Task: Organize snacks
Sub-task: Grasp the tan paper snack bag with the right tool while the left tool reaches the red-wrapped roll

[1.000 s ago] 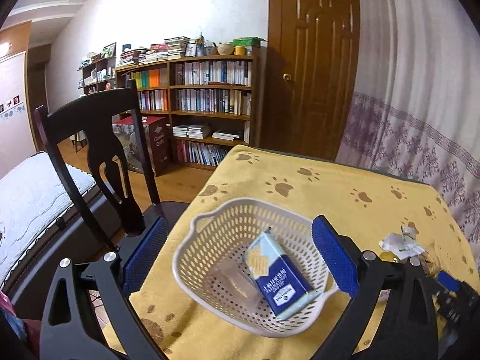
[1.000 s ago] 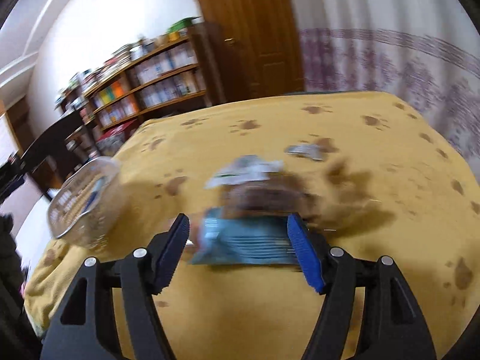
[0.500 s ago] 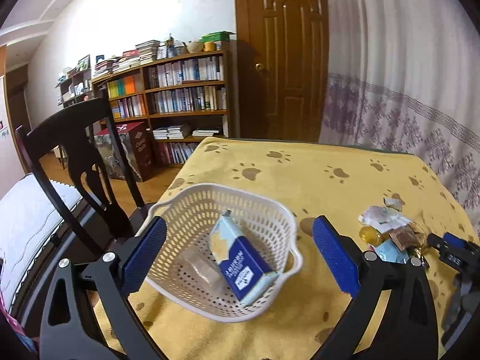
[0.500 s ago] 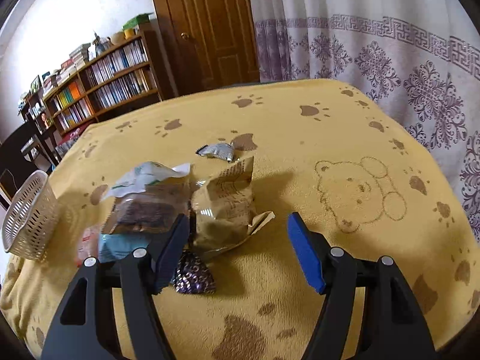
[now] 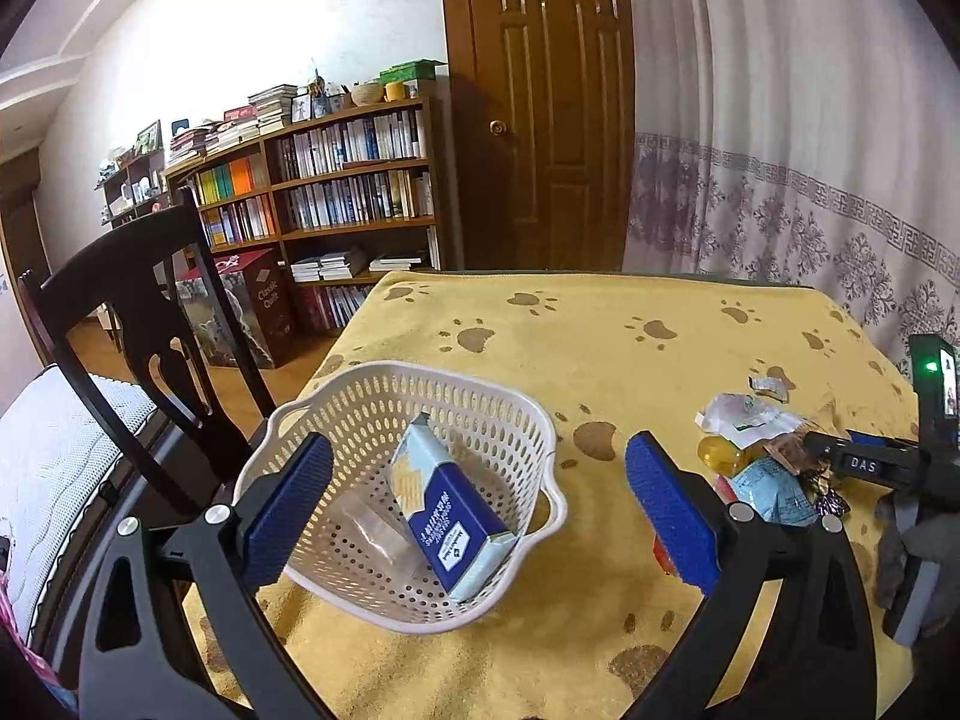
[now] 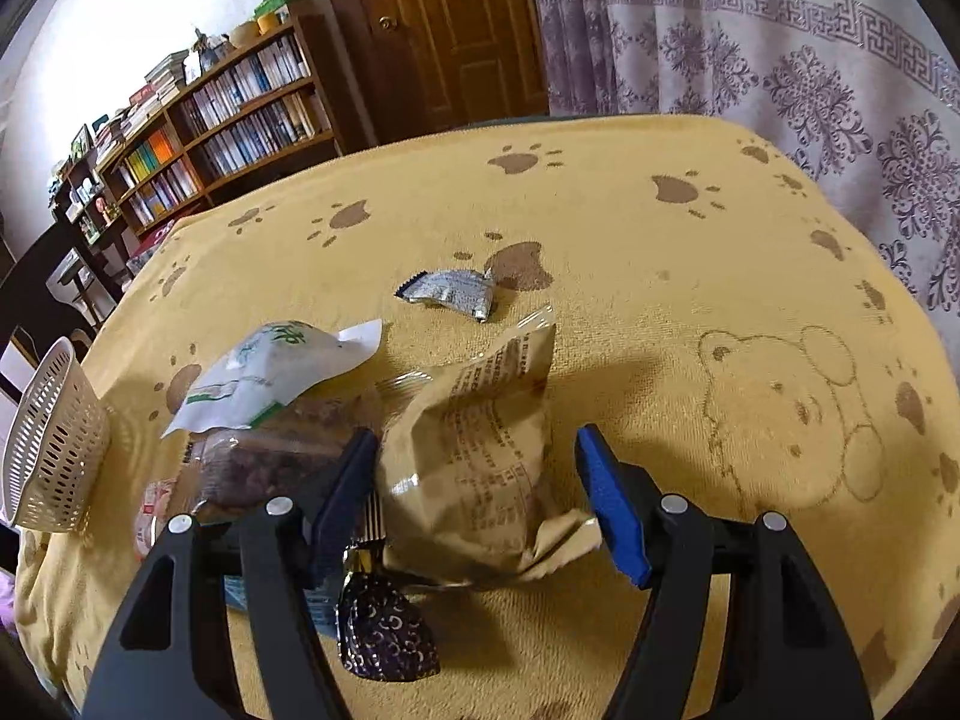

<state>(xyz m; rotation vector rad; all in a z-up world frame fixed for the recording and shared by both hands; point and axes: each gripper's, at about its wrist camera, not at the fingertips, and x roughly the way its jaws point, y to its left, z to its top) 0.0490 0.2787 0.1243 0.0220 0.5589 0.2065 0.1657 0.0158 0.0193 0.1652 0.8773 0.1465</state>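
Right gripper (image 6: 480, 498) is spread wide with a tan snack bag (image 6: 474, 450) sitting between the blue pads, not clamped. Just left of that bag: a brown clear packet (image 6: 270, 456) under a white-green pouch (image 6: 270, 372), and a dark purple candy (image 6: 384, 630) in front. Left gripper (image 5: 480, 516) is wide too, hovering over the white basket (image 5: 336, 420), well left of the bag, holding a blue box (image 5: 450, 522).
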